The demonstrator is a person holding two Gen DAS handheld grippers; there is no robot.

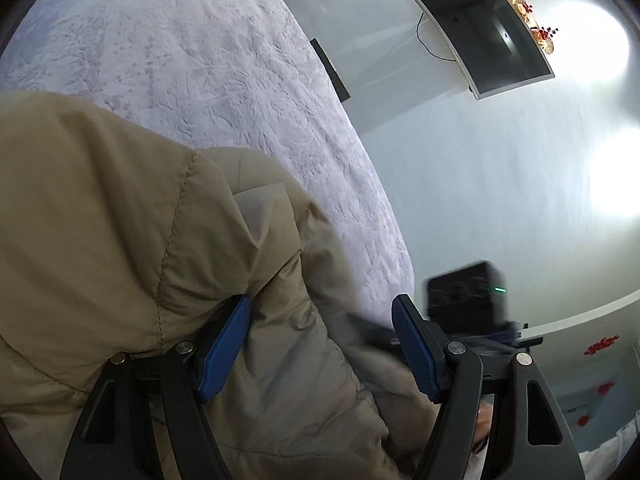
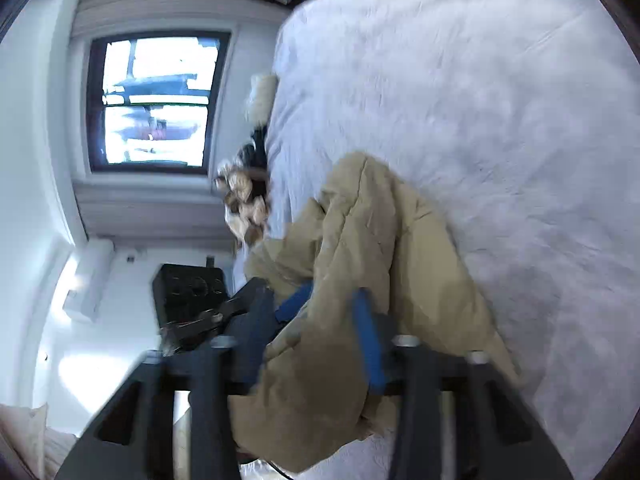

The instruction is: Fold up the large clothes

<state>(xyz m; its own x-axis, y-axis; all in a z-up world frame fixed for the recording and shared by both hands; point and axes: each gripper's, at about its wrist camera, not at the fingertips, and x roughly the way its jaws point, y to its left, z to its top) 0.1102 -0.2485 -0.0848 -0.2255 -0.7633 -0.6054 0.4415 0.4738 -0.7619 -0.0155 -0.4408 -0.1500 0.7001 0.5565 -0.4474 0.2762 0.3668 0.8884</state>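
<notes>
A tan padded jacket [image 1: 120, 220] lies bunched on a bed with a pale lilac cover [image 1: 200, 60]. My left gripper [image 1: 322, 304] hovers over its near edge with the blue pads [image 1: 228, 344] set wide. A thick fold bulges between them, and the right-hand pad stands apart from the cloth. In the right wrist view, which is blurred, the jacket [image 2: 380, 240] rises from the bed [image 2: 500, 100] toward my right gripper [image 2: 328, 308]. Its pads [image 2: 368, 340] stand close together and cloth fills the narrow gap. More fabric drapes over its base.
A flat screen [image 1: 480, 28] hangs on the white wall past the bed's edge. A window [image 2: 156, 100] and several plush toys [image 2: 244, 200] sit at the bed's far side. The black body of the other gripper [image 1: 464, 296] is close on the right.
</notes>
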